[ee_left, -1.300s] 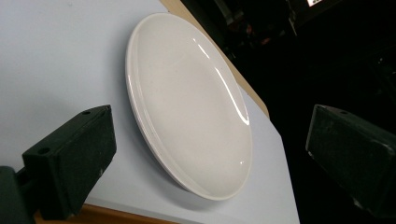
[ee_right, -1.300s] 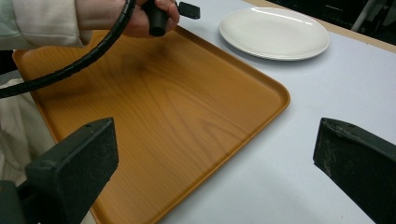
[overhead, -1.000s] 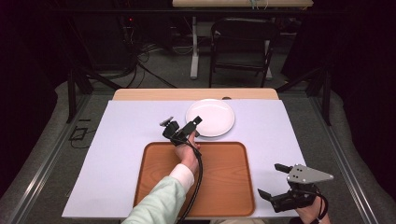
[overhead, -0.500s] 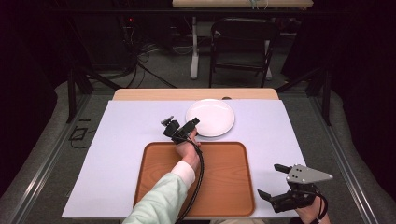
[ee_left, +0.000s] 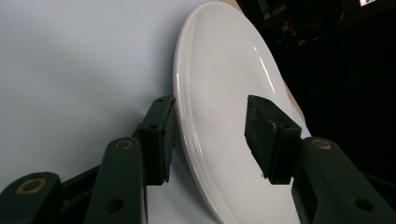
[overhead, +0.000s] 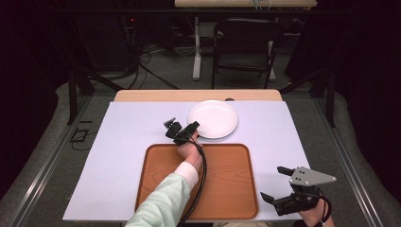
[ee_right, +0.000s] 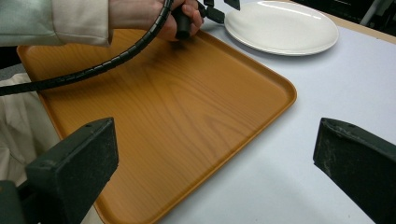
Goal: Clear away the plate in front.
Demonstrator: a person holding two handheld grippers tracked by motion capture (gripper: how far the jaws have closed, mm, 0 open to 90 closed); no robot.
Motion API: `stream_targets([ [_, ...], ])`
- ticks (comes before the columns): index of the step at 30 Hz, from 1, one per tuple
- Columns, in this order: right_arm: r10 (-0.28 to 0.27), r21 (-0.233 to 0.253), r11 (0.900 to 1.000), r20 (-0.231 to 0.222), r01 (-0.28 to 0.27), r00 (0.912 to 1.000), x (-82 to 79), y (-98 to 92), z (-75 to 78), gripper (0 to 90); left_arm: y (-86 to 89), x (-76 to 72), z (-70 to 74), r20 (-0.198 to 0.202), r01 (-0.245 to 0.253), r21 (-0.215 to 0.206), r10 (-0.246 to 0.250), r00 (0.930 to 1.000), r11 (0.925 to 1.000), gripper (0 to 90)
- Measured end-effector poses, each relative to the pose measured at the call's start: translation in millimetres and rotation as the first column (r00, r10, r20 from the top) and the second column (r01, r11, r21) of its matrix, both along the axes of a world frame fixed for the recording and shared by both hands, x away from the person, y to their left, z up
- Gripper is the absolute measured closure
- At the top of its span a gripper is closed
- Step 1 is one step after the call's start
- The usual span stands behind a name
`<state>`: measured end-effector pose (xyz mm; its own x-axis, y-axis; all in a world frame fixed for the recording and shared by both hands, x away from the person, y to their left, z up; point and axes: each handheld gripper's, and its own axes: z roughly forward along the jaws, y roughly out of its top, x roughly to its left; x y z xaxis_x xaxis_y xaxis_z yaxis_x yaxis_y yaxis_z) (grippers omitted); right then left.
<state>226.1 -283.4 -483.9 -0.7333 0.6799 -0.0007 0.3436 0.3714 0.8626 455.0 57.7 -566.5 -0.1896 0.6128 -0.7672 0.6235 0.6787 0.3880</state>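
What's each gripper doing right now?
Left gripper: open, jaws straddling the round white plate's rim.
Right gripper: open, holding nothing.

One white plate, far centre of table. One wooden tray, near centre. Two grippers: left gripper at plate's near-left rim, right gripper near right. One chair beyond table.

High view looks down over the table; both tool views, close and low, share the plate.
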Motion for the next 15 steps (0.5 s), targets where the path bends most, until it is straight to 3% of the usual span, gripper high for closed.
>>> stream_targets([
  [6,0.0,-0.004,1.0,-0.001,0.0,1.0,0.3,0.0,-0.4,0.0,-0.3,4.3,-4.3,-0.035,0.003,0.011,-0.002,0.9994,0.9999,59.3],
  [15,0.002,-0.007,1.0,-0.003,-0.002,1.0,0.4,0.6,-0.5,0.0,-0.3,10.5,-4.7,-0.053,0.002,0.022,-0.001,0.9986,0.9998,67.8],
])
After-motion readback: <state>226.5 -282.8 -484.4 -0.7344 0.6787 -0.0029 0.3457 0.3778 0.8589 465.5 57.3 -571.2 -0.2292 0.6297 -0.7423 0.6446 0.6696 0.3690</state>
